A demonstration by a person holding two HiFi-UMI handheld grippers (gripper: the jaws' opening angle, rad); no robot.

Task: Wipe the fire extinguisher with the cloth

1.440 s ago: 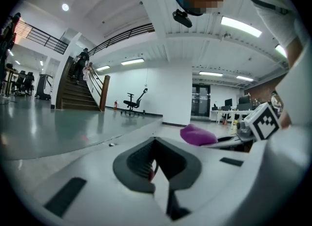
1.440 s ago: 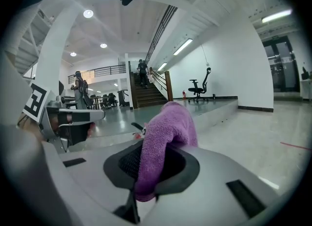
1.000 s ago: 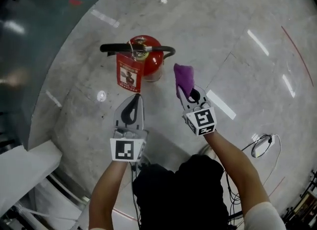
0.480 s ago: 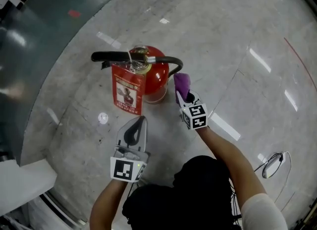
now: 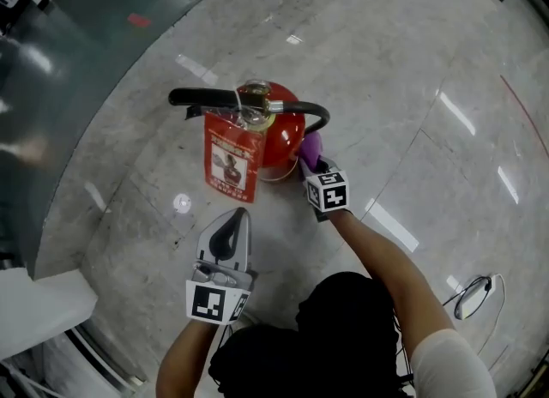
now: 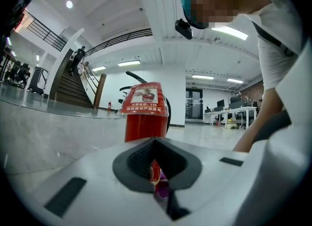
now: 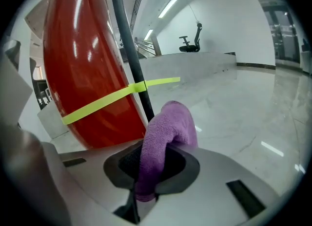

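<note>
A red fire extinguisher (image 5: 279,135) stands upright on the marble floor, with a black handle (image 5: 204,97), a black hose (image 5: 316,113) and a red tag (image 5: 232,160). My right gripper (image 5: 316,166) is shut on a purple cloth (image 5: 310,147), which lies against the cylinder's right side low down. In the right gripper view the cloth (image 7: 165,135) bulges out of the right gripper (image 7: 146,159), right beside the red body (image 7: 87,74), its hose (image 7: 127,45) and a yellow-green strap (image 7: 122,95). My left gripper (image 5: 242,212) hangs shut and empty, short of the tag. The left gripper (image 6: 156,147) faces the extinguisher (image 6: 145,122).
A darker curved floor band (image 5: 60,79) runs along the left, and a white ledge (image 5: 43,306) sits at the lower left. A cable with a white plug (image 5: 470,293) lies at the right. A small round floor fitting (image 5: 181,203) is left of my left gripper. Stairs (image 6: 73,86) and desks (image 6: 229,115) stand far off.
My right gripper has carried the purple cloth forward and left, from clear of the extinguisher to its right side. The left gripper has stayed shut and hung back.
</note>
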